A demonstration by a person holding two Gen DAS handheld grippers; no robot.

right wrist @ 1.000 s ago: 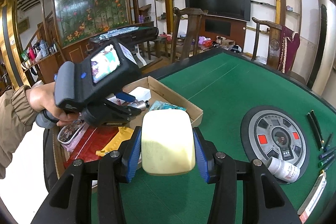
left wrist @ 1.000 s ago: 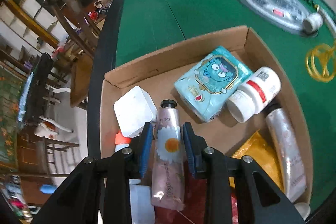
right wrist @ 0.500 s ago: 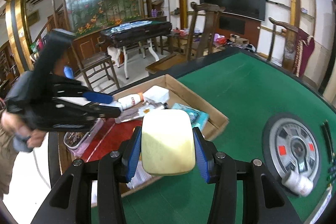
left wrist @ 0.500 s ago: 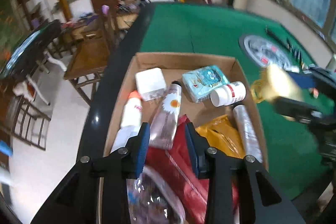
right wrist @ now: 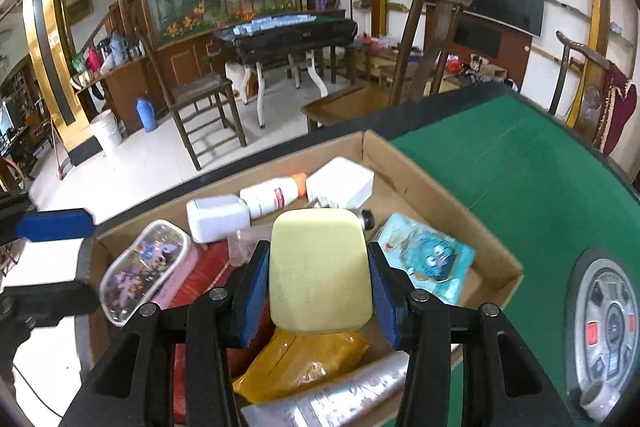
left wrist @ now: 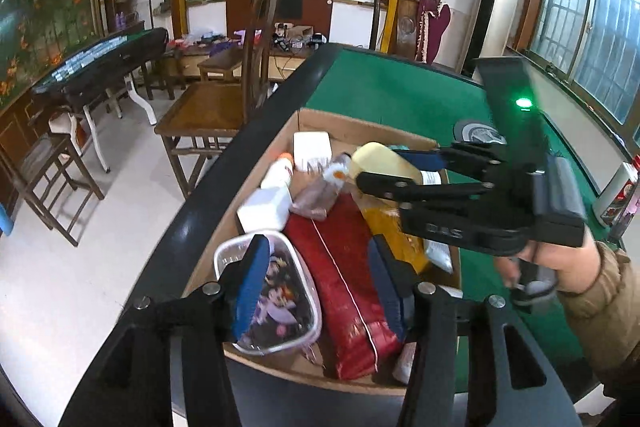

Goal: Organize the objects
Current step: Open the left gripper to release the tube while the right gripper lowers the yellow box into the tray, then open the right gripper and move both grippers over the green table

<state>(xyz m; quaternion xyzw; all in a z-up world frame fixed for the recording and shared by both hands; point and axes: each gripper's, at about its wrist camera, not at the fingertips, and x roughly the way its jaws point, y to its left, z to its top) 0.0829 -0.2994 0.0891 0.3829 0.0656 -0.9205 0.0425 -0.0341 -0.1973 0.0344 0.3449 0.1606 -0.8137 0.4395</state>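
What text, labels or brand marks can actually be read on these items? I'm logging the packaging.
None reads for certain.
White bottle: red label band, print too small.
Blue cartoon packet: lettering blurred.
Silver tube: print too small.
Yellow bar held in the right tool: faint embossing, unreadable.
Bottle on the green table: red label, blurred.

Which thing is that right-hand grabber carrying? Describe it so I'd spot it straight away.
Start at the green table and find the cardboard box at its edge. Above the box, the right gripper holds a pale yellow bottle, the only plain yellow rounded thing among white bottles and printed packets.
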